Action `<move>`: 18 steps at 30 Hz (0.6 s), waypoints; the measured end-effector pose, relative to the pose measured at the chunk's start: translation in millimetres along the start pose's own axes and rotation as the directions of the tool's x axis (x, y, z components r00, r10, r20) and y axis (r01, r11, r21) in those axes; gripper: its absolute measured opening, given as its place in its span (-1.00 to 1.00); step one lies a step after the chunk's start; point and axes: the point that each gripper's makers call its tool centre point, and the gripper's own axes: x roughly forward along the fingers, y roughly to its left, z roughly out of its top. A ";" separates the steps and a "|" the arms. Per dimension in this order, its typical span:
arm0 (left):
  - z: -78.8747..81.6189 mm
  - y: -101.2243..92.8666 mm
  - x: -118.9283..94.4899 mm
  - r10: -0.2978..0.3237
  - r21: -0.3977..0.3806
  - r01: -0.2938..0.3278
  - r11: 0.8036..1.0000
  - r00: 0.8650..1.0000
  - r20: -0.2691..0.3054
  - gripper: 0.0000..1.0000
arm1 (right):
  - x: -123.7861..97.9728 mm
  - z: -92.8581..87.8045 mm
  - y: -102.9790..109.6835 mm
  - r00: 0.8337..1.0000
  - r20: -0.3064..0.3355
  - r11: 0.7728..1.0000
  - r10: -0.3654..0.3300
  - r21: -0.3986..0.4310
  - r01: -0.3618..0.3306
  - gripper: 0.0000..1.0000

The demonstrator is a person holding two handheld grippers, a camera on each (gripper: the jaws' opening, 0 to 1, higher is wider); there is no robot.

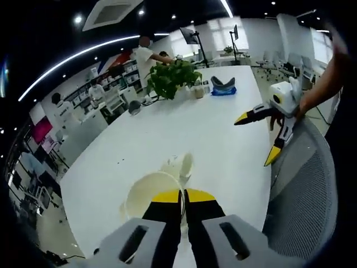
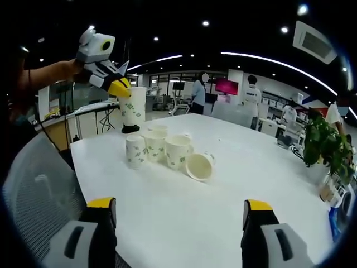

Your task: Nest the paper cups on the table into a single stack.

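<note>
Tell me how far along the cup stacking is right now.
Barely begun, it seems. The left gripper is shut on a paper cup lifted above the table. Several upright cups and one tipped cup remain unstacked. The right gripper is open with nothing between its tips.

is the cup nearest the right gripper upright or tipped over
Tipped over: the cup lies on its side on the table, open mouth facing the camera.

One white cup with green spots (image 2: 132, 109) is up in the air, upright, held at its rim. Four more cups (image 2: 156, 147) stand close together on the white surface (image 2: 184, 218). Another cup (image 2: 199, 166) lies on its side beside them, its mouth open toward us.
</note>
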 end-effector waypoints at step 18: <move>-26.0 -39.2 48.2 -0.091 0.032 0.092 0.995 0.996 -0.005 -1.00 | -0.2 2.5 2.6 1.000 -0.005 1.000 0.000 -0.006 0.000 0.91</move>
